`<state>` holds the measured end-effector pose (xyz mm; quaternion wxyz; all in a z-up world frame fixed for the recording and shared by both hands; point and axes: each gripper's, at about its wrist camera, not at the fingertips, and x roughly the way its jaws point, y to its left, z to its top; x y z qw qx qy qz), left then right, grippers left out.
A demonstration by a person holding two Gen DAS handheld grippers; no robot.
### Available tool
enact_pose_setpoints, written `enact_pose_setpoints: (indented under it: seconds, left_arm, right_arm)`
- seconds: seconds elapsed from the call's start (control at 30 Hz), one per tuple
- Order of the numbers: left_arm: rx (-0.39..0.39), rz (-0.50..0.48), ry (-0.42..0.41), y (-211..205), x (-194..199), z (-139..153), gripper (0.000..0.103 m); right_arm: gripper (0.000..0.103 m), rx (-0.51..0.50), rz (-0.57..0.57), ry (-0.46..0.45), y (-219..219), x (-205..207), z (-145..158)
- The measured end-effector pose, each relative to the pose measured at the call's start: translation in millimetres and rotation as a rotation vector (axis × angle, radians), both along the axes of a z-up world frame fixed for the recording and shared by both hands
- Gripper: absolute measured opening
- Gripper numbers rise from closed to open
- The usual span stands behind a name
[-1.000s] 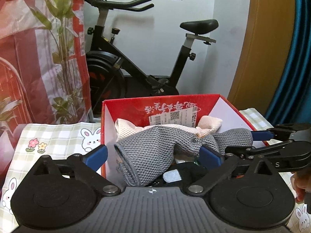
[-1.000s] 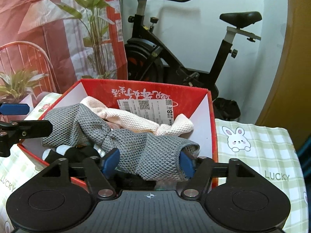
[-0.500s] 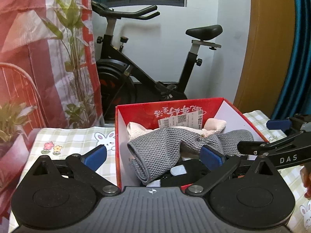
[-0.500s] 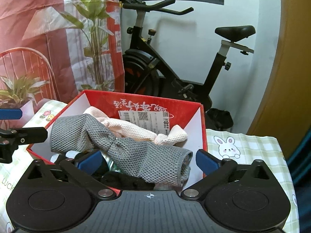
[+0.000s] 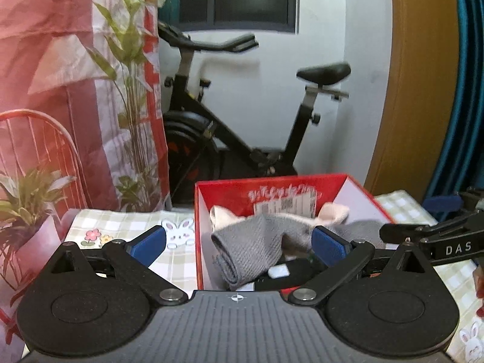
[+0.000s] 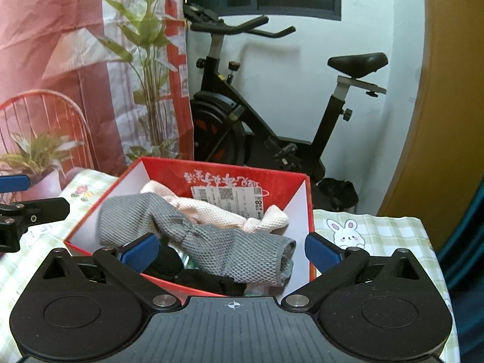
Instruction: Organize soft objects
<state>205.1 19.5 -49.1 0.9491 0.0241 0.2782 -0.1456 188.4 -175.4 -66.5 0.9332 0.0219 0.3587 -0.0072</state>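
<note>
A red cardboard box [image 6: 308, 205] [image 5: 201, 230] stands on a checked cloth with rabbit prints. Across its top lies a grey knitted cloth [image 6: 211, 242] [image 5: 251, 245], over a pale pink one [image 6: 211, 211] [image 5: 332, 211] and some black items [image 6: 208, 278]. My right gripper [image 6: 231, 249] hovers above the box's near edge, jaws wide open, touching nothing. My left gripper [image 5: 239, 242] is open too, above the box's left wall, with nothing between its blue pads [image 5: 148, 240]. Each gripper shows at the edge of the other's view.
An exercise bike [image 6: 272, 139] stands behind the table against a white wall. A red curtain with a printed plant [image 5: 75, 90] hangs at the left, with a potted plant [image 6: 39, 157] below it. A wooden door [image 6: 447, 121] is on the right.
The right gripper opened wide and let go of the grey cloth, which now rests in the box. Both grippers rose and drew back from the box.
</note>
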Motion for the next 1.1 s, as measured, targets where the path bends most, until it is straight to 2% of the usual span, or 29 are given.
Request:
enact_pose_setpoints:
  seconds: [0.37,0.83,0.93,1.1]
  left_arm:
    - [-0.043,0.000,-0.111,13.4,-40.2,49.6,0.103]
    - [0.004,0.034,-0.242,19.0,-105.4,129.1,0.103]
    - [0.014,0.036,-0.261,19.3,-122.0,139.3,0.103]
    - [0.022,0.044,-0.260,18.6,-145.0,146.6,0.103]
  right_arm:
    - [0.103,-0.004,-0.035,-0.101,9.1,-37.3,56.5]
    - [0.103,-0.072,-0.095,-0.236,31.7,-97.3,145.2]
    - [0.103,-0.077,-0.107,-0.265,38.3,-113.8,158.4]
    - [0.103,-0.027,-0.121,-0.306,44.4,-140.4,172.3]
